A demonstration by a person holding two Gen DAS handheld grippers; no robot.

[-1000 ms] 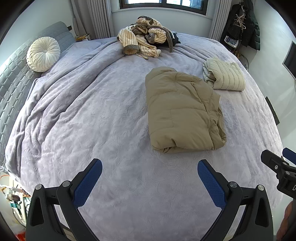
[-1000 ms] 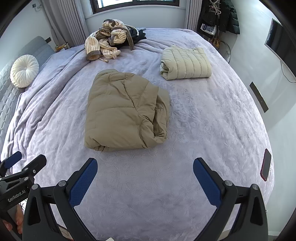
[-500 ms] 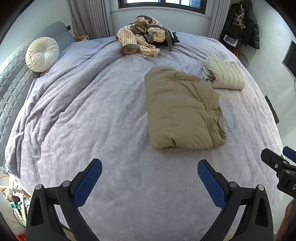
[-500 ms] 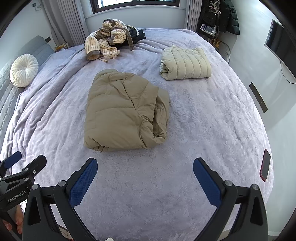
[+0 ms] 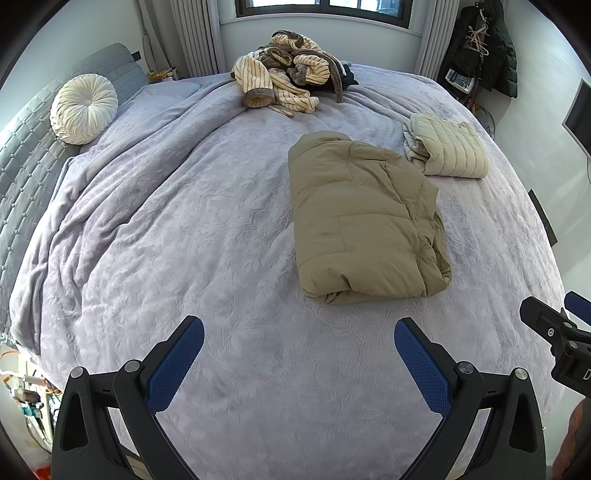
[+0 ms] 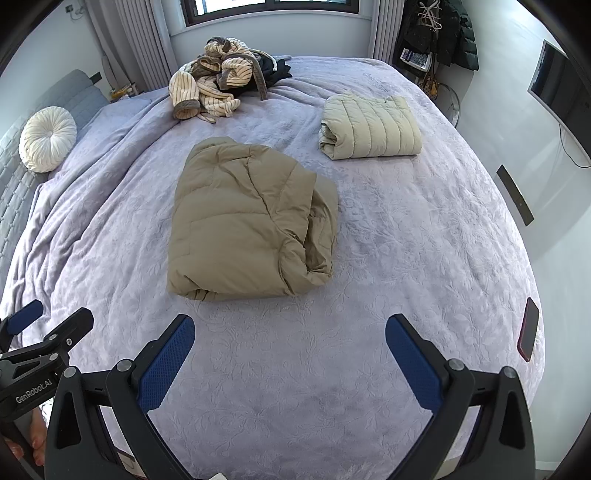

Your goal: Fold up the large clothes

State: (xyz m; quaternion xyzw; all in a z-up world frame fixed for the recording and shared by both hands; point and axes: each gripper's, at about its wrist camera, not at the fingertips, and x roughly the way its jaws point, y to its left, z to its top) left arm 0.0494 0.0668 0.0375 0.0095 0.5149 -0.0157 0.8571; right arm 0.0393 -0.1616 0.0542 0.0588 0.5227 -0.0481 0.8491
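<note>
A tan puffer jacket (image 5: 362, 221) lies folded in a thick bundle on the lilac bedspread (image 5: 184, 240); it also shows in the right wrist view (image 6: 247, 225). My left gripper (image 5: 299, 343) is open and empty, above the bed's near edge, short of the jacket. My right gripper (image 6: 290, 341) is open and empty, also near the bed's front edge, apart from the jacket. A folded cream quilted jacket (image 6: 369, 125) lies beyond it to the right. A heap of striped and dark clothes (image 6: 221, 79) sits at the far edge of the bed.
A round white cushion (image 5: 83, 109) rests against the grey headboard (image 5: 22, 155) at left. A phone (image 6: 528, 334) lies at the bed's right edge. Dark coats (image 6: 439, 33) hang in the far right corner. A wall screen (image 6: 561, 88) is at right.
Both grippers have stayed open and almost still. The left wrist view has shifted very slightly; the clothes have not moved.
</note>
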